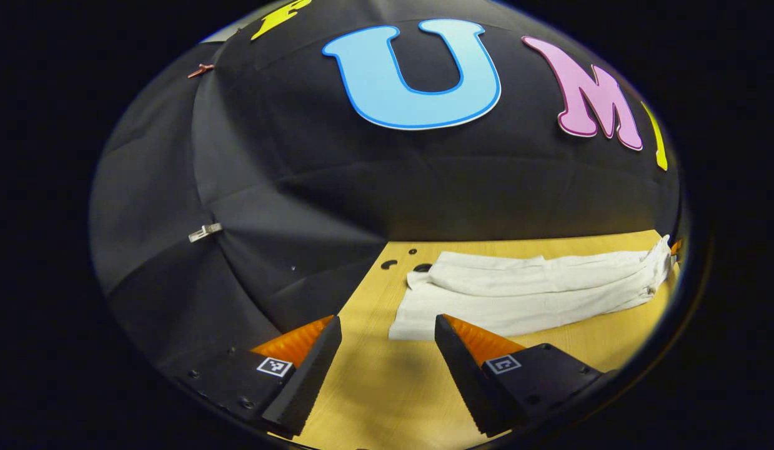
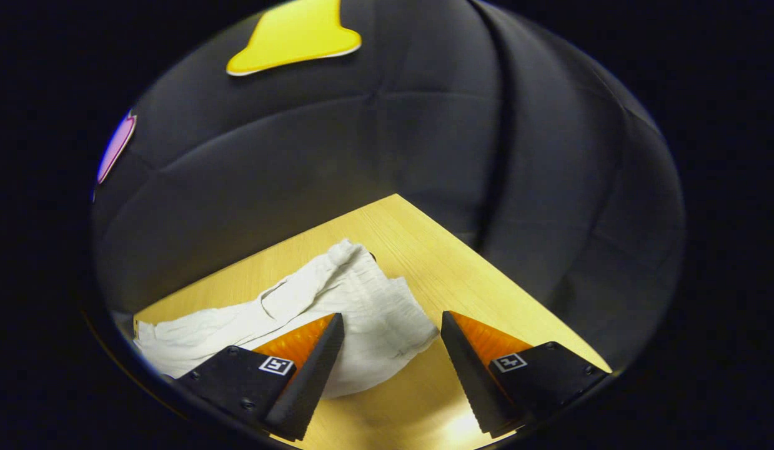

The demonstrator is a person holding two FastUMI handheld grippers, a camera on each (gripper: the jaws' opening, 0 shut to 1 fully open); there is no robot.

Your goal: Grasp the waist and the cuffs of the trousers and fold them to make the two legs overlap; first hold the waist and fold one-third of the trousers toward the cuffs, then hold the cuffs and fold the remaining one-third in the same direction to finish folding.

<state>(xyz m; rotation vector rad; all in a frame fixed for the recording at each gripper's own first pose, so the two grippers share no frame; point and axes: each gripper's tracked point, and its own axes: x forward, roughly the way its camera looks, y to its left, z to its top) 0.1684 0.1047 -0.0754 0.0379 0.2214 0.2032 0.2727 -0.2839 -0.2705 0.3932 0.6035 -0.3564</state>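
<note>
Open left tongs (image 1: 387,325) before sideways-stretched trousers (image 1: 530,290)

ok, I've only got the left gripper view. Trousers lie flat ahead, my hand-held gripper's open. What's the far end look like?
Observer: In the right gripper view, that end of the white trousers is gathered and bunched, not flat.
Operator: Right hand-held gripper on it yet?
Observer: No. The right hand-held gripper is open, with cloth showing between its fingers and nothing pinched.
Operator: Room on the table there?
Observer: Yes, bare wooden table runs to a corner beyond the bunched end.
</note>
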